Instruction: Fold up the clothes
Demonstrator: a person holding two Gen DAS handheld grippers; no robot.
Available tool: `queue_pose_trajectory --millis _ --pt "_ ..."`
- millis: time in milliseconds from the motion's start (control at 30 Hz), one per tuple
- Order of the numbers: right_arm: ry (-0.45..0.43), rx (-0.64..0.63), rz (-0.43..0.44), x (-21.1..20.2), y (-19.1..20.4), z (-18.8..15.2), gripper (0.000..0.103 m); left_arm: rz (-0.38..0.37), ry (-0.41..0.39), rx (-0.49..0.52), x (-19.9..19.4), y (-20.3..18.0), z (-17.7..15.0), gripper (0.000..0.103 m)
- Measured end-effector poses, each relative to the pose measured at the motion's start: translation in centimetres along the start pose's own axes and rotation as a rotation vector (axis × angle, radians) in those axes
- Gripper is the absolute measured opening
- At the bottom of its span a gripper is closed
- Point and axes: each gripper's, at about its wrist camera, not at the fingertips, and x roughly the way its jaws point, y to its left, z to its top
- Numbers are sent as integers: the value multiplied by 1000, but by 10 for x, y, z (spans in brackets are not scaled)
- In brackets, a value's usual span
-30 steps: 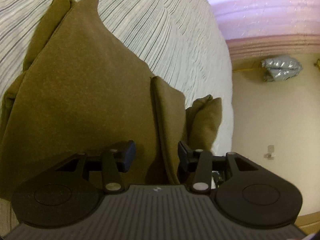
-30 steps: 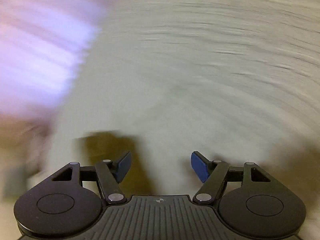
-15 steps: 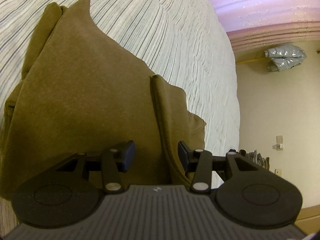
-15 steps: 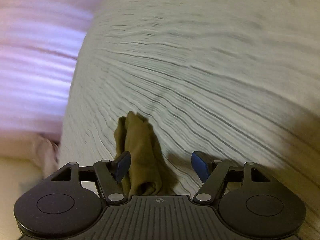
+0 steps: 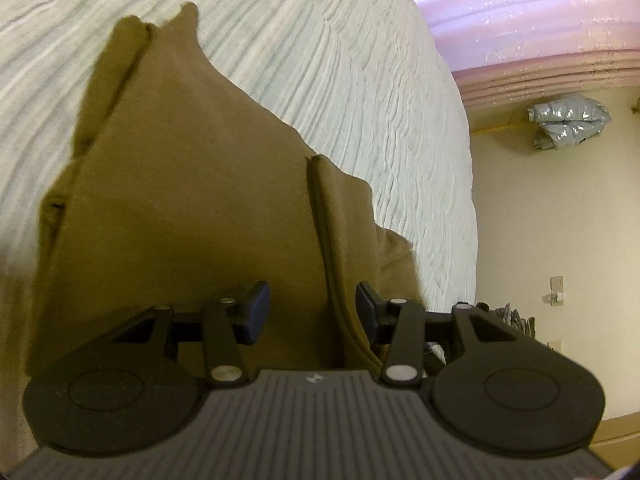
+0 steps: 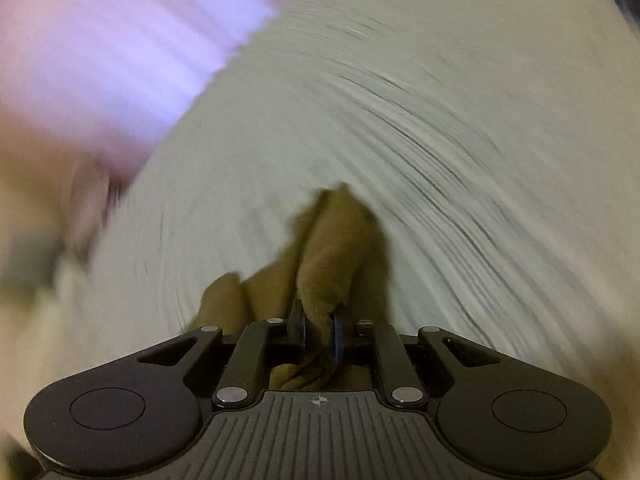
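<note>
An olive-brown garment [image 5: 184,200] lies spread on the striped white bed cover [image 5: 340,60]. My left gripper [image 5: 312,312] is open, its jaws apart on either side of a raised fold or seam of the cloth [image 5: 324,216]. In the right wrist view, which is blurred by motion, my right gripper [image 6: 319,330] is shut on a bunched end of the same olive cloth [image 6: 332,256], which trails forward over the bed cover [image 6: 460,160].
The bed's right edge [image 5: 472,208] drops to a cream floor. A silver-grey padded bundle [image 5: 568,120] lies by a pink curtain [image 5: 540,20]. Some grey items [image 5: 512,316] sit near the wall. The pink curtain also shows, blurred, in the right wrist view [image 6: 120,52].
My right gripper went from open over the bed to shut on the end of the olive cloth, and is moving fast. The left gripper stays open over the fold, with the view shifting slightly.
</note>
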Motion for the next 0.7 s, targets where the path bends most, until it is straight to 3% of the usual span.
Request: queue_pose_trajectory --millis 133,200,267,300,467,567,667,700 --pt "-31 -555 10 -12 100 -33 11 15 -22 -20 -12 10 -1 41" --pt "12 -690 32 -4 126 -57 11 23 -31 -32 -16 15 -2 41" --pt "84 -738 29 11 136 -76 12 24 -37 -38 -19 18 -1 41" --pt "117 -746 24 21 136 -82 12 24 -40 -41 -21 20 -1 41" --pt "221 -680 143 43 131 -82 72 16 -47 -55 -21 23 1 41" --pt "267 -526 228 33 119 -64 73 -2 -46 -61 -16 19 1 41" --pt "190 -282 258 5 91 -37 73 -30 -46 -53 -11 12 3 41" --pt "158 -211 225 -1 78 -29 73 -38 -42 -50 -7 10 4 41"
